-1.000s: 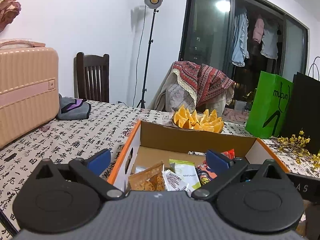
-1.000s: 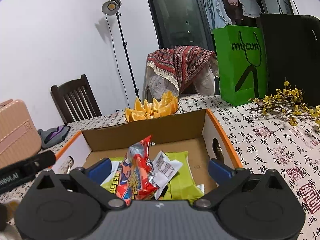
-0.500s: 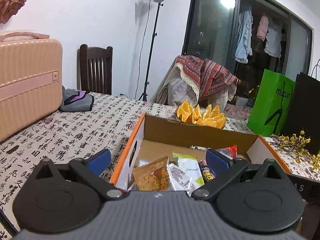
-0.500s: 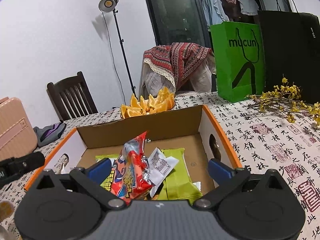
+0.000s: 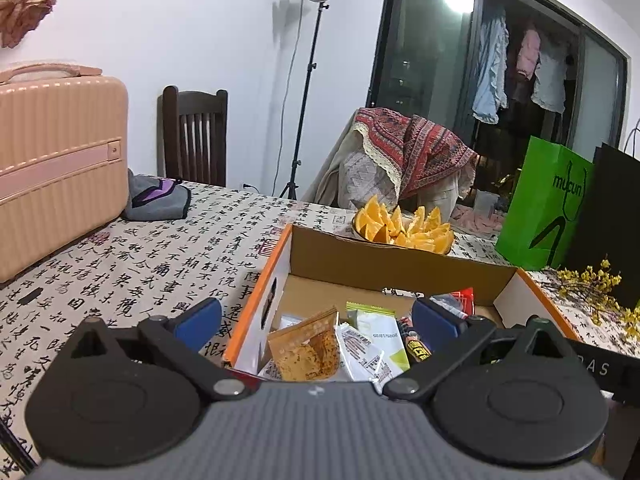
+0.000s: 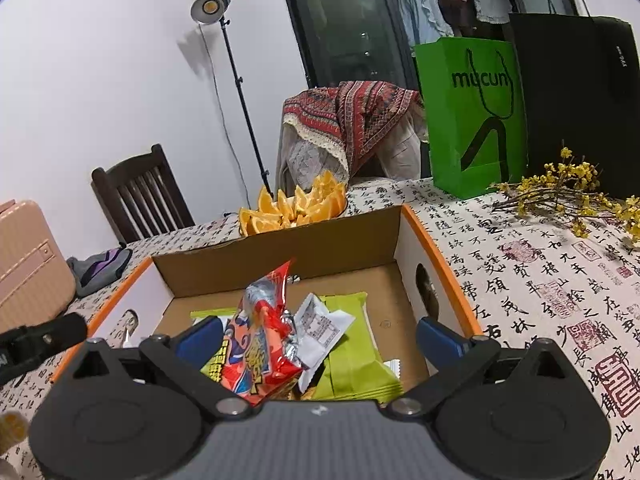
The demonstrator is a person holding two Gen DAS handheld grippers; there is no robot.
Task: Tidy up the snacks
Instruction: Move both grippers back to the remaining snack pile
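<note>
An open cardboard box with orange rims [image 5: 384, 264] [image 6: 280, 252] sits on the table and holds several snack packets. In the left wrist view I see an orange-brown packet [image 5: 306, 346] and white and green packets [image 5: 372, 346]. In the right wrist view a red packet [image 6: 260, 340] stands up, with a white packet [image 6: 320, 328] and a green packet [image 6: 352, 356] beside it. My left gripper [image 5: 316, 320] is open and empty over the box's left front corner. My right gripper [image 6: 318, 338] is open and empty at the box's near edge, with the red packet just ahead of its jaws.
A bowl of orange wedges [image 5: 404, 228] [image 6: 294, 208] stands behind the box. A pink suitcase [image 5: 56, 160] and a grey pouch [image 5: 158, 200] are at left. A green bag [image 6: 472, 116], a black bag [image 6: 580, 100] and yellow flower sprigs [image 6: 568, 196] are at right.
Both grippers have shifted slightly relative to the box, which now sits a little lower in both views. Both stay open and empty. The packets have not moved.
</note>
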